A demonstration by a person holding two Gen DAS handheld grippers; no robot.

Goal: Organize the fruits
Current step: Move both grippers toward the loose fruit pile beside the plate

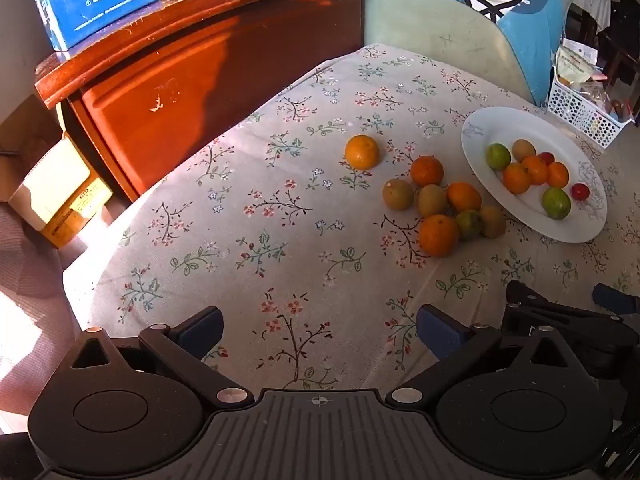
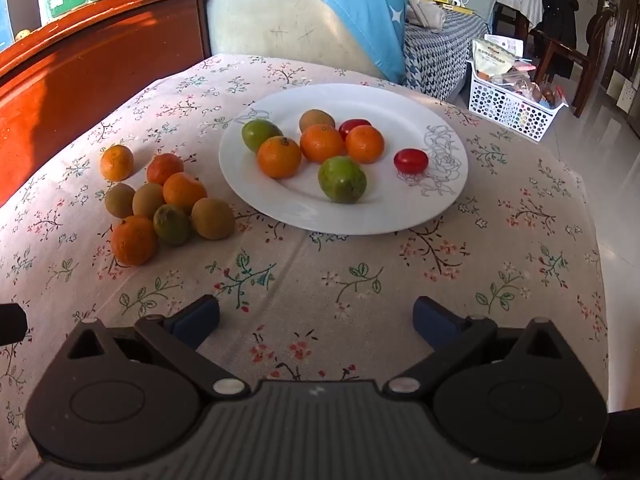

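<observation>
A white plate [image 2: 400, 216] on the floral tablecloth holds three oranges, two green fruits, a kiwi and two red tomatoes; it also shows in the left wrist view [image 1: 480, 148]. Left of the plate lies a loose pile of oranges, kiwis and a green fruit [image 2: 172, 204], also seen in the left wrist view [image 1: 440, 204]. One orange [image 1: 362, 152] sits apart, left of the pile. My left gripper [image 1: 320, 330] is open and empty over bare cloth. My right gripper [image 2: 316, 320] is open and empty, short of the plate. Its body shows in the left wrist view [image 1: 560, 320].
A wooden cabinet [image 1: 200, 80] with boxes on top stands left of the table. A chair with a blue cloth [image 2: 320, 12] is behind it. A white perforated basket [image 2: 508, 108] with packets sits on the floor at right. The table edge drops off at right.
</observation>
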